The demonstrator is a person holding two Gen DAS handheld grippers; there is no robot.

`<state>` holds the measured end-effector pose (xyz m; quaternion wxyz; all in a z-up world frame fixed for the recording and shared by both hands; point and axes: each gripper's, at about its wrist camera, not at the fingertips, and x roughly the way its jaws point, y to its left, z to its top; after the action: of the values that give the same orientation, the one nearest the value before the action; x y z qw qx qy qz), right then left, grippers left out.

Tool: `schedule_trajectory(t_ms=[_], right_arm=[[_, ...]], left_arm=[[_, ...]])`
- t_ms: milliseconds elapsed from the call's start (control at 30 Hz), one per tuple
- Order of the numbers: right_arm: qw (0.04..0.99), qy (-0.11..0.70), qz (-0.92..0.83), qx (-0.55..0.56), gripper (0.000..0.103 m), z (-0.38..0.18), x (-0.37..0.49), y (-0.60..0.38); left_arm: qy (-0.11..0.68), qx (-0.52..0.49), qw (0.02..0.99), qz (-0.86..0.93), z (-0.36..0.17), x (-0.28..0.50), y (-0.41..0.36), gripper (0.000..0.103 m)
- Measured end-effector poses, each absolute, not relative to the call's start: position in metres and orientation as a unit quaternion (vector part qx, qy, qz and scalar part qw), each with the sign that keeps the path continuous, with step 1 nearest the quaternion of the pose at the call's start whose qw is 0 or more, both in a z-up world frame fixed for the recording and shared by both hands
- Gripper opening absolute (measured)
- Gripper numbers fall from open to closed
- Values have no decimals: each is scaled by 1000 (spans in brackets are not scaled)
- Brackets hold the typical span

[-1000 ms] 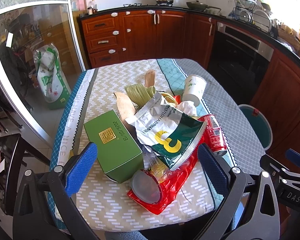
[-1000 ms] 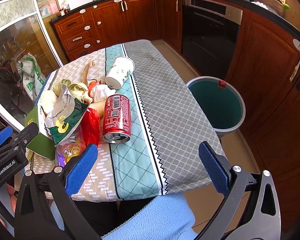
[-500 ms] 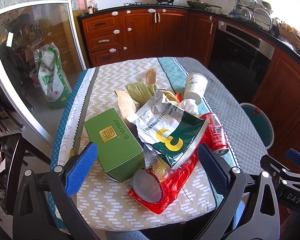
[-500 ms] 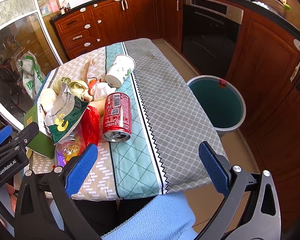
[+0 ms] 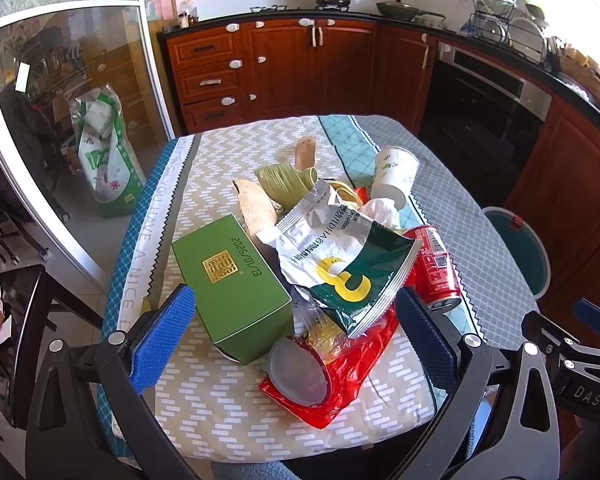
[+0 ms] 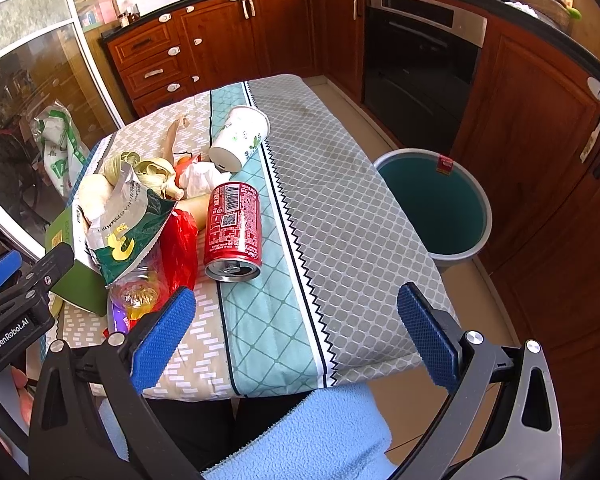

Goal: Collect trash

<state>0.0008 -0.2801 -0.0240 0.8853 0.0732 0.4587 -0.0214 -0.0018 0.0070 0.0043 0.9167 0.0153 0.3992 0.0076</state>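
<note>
Left tongs: wide open, holding nothing, over the near edge of the table
Right tongs: wide open, holding nothing
Trash: piled on the table, box, bag, cup
Can: lies on its side, long way pointing at the right tongs, open end nearest them
Bin: on the floor, right of the table
Nearer to can: right tongs, I think

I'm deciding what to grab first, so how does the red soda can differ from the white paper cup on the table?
The red soda can is metal with a barcode; the paper cup is white with green print. The can's opened top faces the gripper, while the cup shows its closed base. The can lies nearer the table edge, the cup farther back. Both lie on their sides beside the trash pile.
</note>
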Motion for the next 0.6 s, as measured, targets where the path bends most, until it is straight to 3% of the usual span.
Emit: schedule_trajectory(t_ms=[600], right_arm=[[879, 470, -19, 72, 97, -32, 7, -280]], left_arm=[[414, 18, 910, 25, 3, 14, 21, 100]])
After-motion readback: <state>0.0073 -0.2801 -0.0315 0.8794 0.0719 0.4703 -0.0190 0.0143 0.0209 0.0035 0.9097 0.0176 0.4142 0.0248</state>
